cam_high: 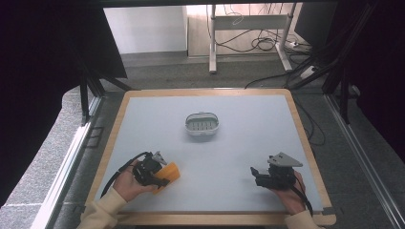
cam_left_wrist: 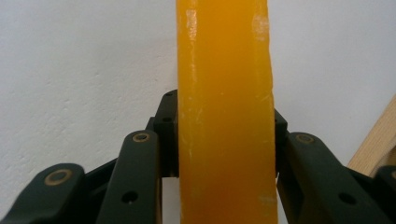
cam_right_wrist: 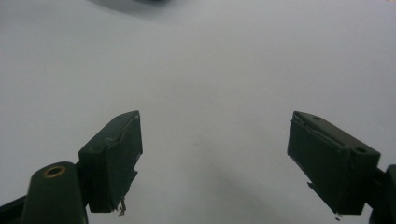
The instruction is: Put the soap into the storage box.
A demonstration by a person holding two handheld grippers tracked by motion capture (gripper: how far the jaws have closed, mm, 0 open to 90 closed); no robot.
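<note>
Left hand-held gripper (cam_high: 160, 177) sits low at about 7 o'clock on the surface (cam_high: 239, 143), jaws clamped tight on an orange block (cam_left_wrist: 224, 116), pointing toward 3 o'clock. Right hand-held gripper (cam_high: 255, 172) rests at 5 o'clock, jaws spread wide with nothing between them, aimed toward 9. A small white basket (cam_high: 202, 124) sits near center.

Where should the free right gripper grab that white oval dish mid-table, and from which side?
Take the soap dish by its raised rim, probably at the near long edge, coming from above with one jaw inside and one outside. It sits flat and looks too wide to span. The right gripper is open; the left gripper holds the orange bar.
</note>
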